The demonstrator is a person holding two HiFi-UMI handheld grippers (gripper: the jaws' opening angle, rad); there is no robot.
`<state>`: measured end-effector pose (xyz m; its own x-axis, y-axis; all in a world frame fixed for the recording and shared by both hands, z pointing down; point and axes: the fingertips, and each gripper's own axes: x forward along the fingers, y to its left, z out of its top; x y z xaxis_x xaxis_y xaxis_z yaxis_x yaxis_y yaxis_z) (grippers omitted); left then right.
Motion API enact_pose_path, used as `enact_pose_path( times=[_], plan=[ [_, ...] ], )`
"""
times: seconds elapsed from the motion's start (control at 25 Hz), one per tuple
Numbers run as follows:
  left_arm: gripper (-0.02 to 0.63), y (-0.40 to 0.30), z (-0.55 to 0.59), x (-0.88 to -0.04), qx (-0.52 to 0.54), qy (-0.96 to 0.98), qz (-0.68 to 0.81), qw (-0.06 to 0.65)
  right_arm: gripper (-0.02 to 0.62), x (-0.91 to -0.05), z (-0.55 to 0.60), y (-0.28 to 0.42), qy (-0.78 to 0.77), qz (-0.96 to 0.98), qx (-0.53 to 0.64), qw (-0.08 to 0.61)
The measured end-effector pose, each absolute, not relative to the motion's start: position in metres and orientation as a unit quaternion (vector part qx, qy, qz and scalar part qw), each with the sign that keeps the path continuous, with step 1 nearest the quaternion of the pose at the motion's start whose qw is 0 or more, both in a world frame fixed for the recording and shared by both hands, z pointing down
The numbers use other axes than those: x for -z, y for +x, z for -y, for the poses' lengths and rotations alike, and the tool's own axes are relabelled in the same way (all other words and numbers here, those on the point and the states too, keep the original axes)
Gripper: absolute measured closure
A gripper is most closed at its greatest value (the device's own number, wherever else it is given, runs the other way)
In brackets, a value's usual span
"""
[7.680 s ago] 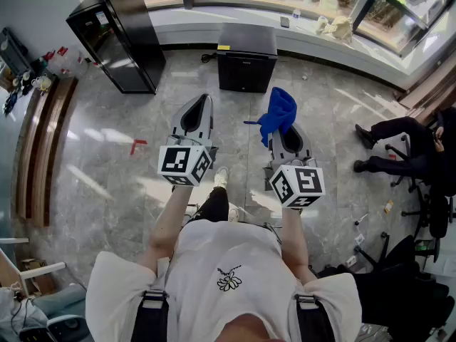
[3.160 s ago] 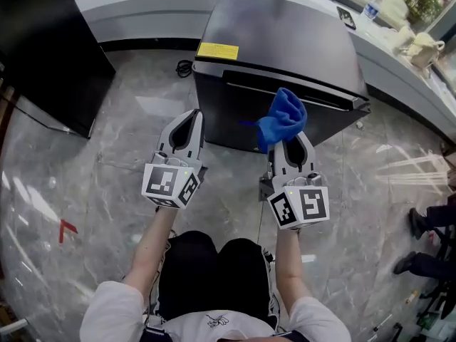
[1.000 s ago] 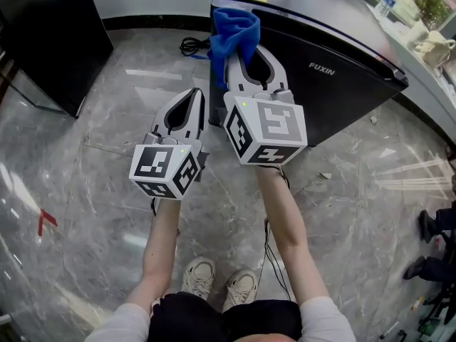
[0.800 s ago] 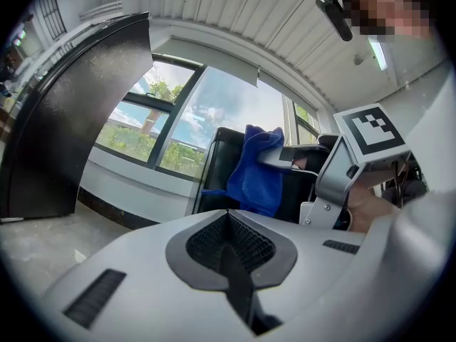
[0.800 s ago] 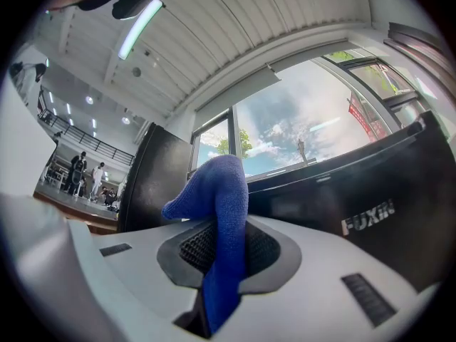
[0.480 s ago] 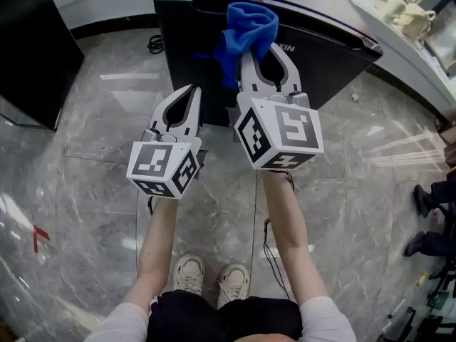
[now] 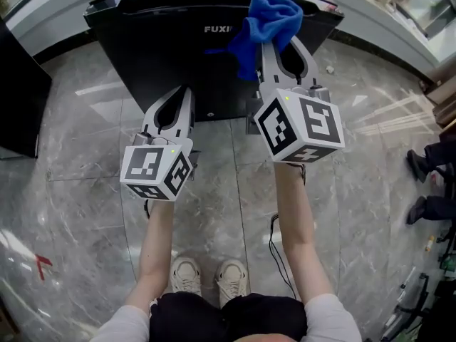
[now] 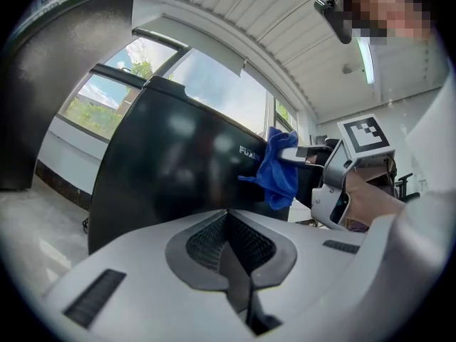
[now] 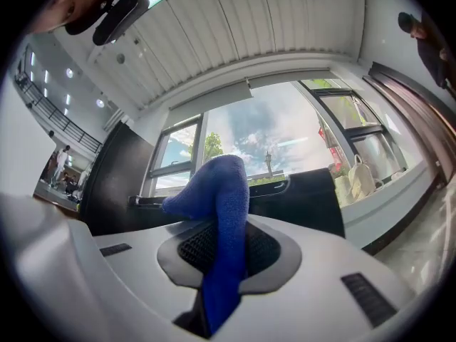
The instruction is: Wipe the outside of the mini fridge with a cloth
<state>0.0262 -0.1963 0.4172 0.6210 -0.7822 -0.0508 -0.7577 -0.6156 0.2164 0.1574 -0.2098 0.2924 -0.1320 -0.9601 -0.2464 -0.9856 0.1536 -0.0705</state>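
Note:
The black mini fridge [image 7: 178,55] stands on the floor in front of me, its door facing me with a white logo [image 7: 217,28]. My right gripper [image 7: 279,40] is shut on a blue cloth [image 7: 268,18], which sits against the door's upper edge to the right of the logo. My left gripper [image 7: 184,95] is shut and holds nothing, lower down and left, just short of the door's bottom. In the left gripper view the cloth [image 8: 279,173] hangs in front of the fridge [image 8: 178,177]. In the right gripper view the cloth [image 9: 222,212] bulges out between the jaws.
A tall black cabinet [image 7: 18,95] stands at the left. A white window ledge [image 7: 377,9] runs behind the fridge. A seated person's feet [image 7: 426,184] show at the right edge. A thin cable [image 7: 274,237] lies on the grey marble floor [image 7: 85,162] near my feet.
The person walked up to the fridge. Over the last second the right gripper carried the cloth rightward along the door's top, from left of the logo to right of it. Left gripper stayed shut.

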Motion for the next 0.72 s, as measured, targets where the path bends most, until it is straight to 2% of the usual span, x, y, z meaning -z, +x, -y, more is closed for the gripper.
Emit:
enact_pose_path(
  times=[0.72],
  plan=[
    [0.601, 0.029, 0.202, -0.435, 0.052, 0.896, 0.429, 0.097, 0.514, -0.293, 0.203, 0.283, -0.731, -0.669, -0.069, 0.113]
  ],
)
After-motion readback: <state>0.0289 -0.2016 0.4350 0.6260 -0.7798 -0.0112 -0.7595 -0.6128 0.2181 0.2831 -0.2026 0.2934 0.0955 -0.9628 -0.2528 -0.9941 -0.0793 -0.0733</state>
